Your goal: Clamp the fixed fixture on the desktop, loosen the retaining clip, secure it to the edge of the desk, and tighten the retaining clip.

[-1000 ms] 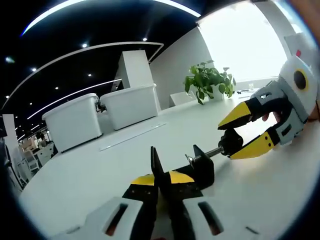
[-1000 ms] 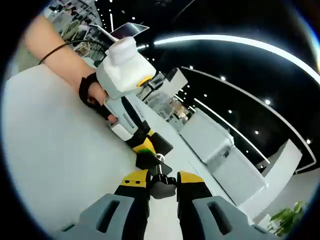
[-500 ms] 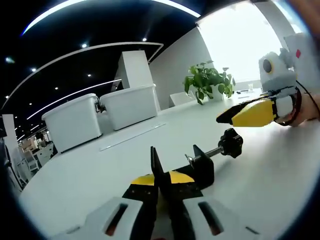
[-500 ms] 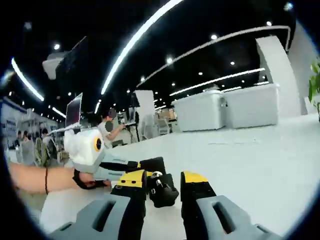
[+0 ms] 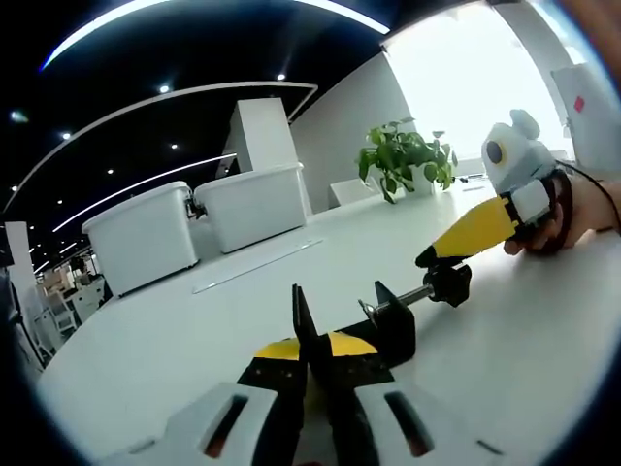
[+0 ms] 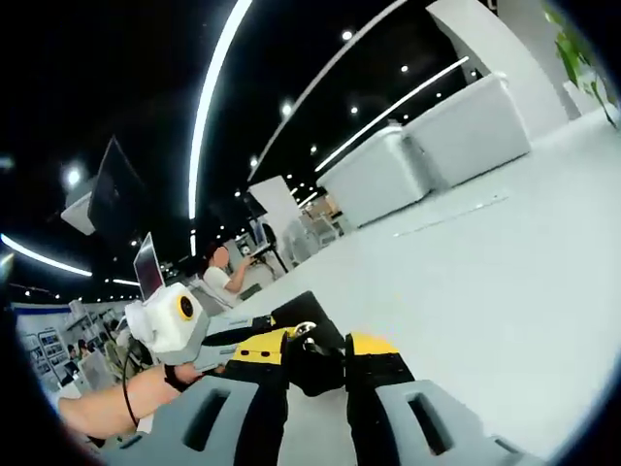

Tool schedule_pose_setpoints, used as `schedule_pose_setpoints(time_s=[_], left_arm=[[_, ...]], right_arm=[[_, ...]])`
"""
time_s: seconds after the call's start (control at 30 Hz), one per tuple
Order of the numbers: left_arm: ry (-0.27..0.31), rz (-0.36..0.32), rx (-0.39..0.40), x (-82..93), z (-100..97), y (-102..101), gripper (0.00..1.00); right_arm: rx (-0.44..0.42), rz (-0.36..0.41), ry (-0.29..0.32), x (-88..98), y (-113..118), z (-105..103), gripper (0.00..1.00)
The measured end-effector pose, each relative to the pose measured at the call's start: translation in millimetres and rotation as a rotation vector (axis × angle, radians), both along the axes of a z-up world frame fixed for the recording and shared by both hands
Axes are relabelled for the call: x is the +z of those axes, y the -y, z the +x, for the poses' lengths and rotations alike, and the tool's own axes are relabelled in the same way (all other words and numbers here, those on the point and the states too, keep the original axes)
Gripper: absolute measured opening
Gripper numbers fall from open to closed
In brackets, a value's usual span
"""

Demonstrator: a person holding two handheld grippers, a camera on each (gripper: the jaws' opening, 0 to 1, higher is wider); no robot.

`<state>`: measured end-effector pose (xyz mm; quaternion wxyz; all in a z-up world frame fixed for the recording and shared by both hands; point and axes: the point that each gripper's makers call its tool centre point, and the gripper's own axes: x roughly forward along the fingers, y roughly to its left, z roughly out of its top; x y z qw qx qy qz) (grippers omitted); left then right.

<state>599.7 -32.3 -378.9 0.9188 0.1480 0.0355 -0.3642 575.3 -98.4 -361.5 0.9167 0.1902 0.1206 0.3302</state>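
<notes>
Left claw (image 5: 309, 351) shut on the black clamp body (image 5: 388, 325), low centre, on the white bench (image 5: 194, 320) | right claw (image 6: 315, 351) pinching its screw knob (image 6: 312, 361) | twist off-axis and your knob grip slips or the clamp skews.

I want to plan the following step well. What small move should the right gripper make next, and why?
Probably keep turning the knob to loosen it: the right gripper has its jaws shut on the knob, while the left gripper holds the clamp on the desk.

A blown-out window (image 5: 466, 87) glares at the upper right of the left gripper view. Curved ceiling light strips (image 6: 209, 107) streak a dark ceiling. Fisheye bending warps both frames' edges.
</notes>
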Motion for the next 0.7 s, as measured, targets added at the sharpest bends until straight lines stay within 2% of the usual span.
schedule_pose_setpoints(time_s=[0.03, 0.07, 0.27, 0.37, 0.5, 0.57, 0.7], left_arm=[[0.000, 0.000, 0.000, 0.0, 0.0, 0, 0.07], [0.001, 0.000, 0.000, -0.1, 0.2, 0, 0.07], [0.000, 0.000, -0.001, -0.8, 0.7, 1, 0.07], [0.000, 0.000, -0.002, -0.9, 0.8, 1, 0.07], [-0.001, 0.000, -0.003, -1.0, 0.6, 1, 0.07], [-0.001, 0.000, -0.003, -1.0, 0.8, 1, 0.07], [0.000, 0.000, -0.003, -0.8, 0.4, 1, 0.07]], right_arm=[[0.006, 0.019, 0.005, 2.4, -3, -2, 0.21], [0.004, -0.002, 0.015, 1.9, -2, -1, 0.21], [0.010, -0.015, 0.037, 2.1, -4, -5, 0.20], [0.020, -0.155, 0.155, 5.8, -7, -7, 0.19], [0.028, -0.390, 0.355, 10.7, -13, -13, 0.19], [0.031, -0.486, 0.435, 10.5, -17, -20, 0.19], [0.030, -0.584, 0.507, 10.9, -19, -20, 0.19]])
